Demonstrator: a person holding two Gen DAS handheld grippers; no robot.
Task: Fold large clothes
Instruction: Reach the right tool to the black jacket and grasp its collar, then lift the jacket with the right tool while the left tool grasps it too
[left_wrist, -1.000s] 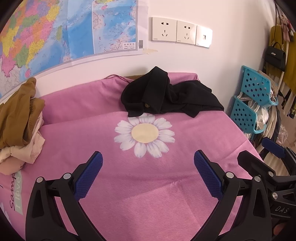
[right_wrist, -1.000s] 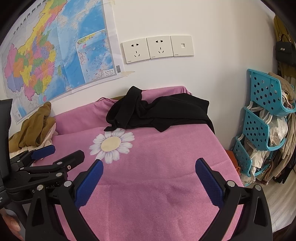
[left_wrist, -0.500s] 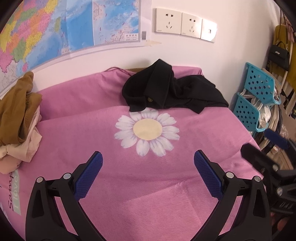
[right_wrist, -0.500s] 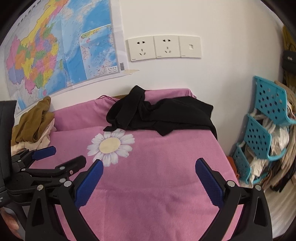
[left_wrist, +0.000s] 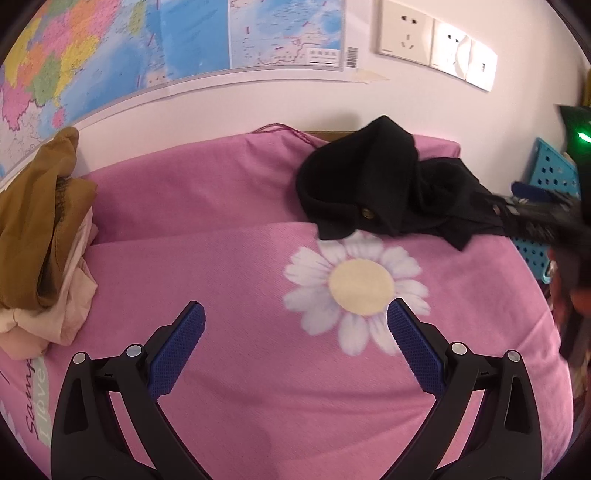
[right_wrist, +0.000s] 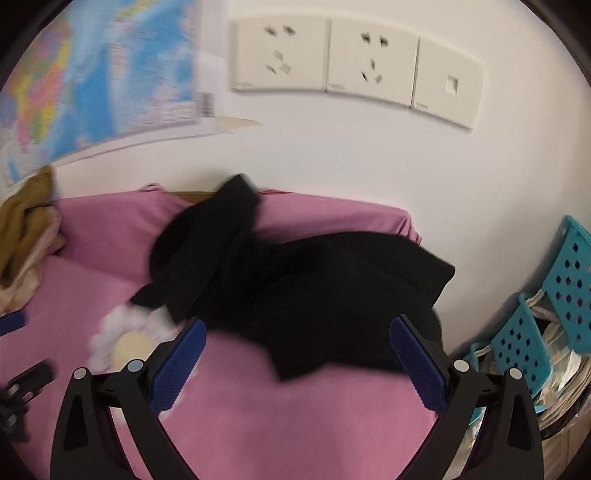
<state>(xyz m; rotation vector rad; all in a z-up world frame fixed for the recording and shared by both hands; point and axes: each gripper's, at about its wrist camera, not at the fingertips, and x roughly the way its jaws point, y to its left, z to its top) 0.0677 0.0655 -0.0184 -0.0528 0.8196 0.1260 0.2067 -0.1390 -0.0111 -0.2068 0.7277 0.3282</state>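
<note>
The pink blanket (left_wrist: 229, 266) covers the whole work surface, and its printed daisy (left_wrist: 356, 286) serves as the landmark for everything else. The black garment (left_wrist: 384, 192) lies crumpled just past the daisy on the wall side, its near hem overlapping the top petals. It is a heap, not spread, yet its bulk runs crosswise, from a raised peak above the daisy out toward the blue baskets (right_wrist: 554, 314) at the blanket's right end. Well away from the daisy, at the blanket's opposite end, sits a pile of brown and beige clothes (left_wrist: 40, 236).

The right gripper (right_wrist: 297, 363) is the nearer of the 2. Its jaws stand wide apart with nothing between them, and in the right wrist view the garment's lower edge falls right between the 2 blue pads (right_wrist: 179, 363), close ahead. That view is smeared, so whether a pad touches cloth cannot be told.

The left gripper (left_wrist: 295, 349) is also spread wide and empty. It hangs over bare blanket on the near side of the daisy, so the whole flower separates it from the garment.

My judgement: the coming move is a forward reach by the right claw onto the garment's near right edge, with the left having farther to travel, across the daisy, to reach the peak end.
</note>
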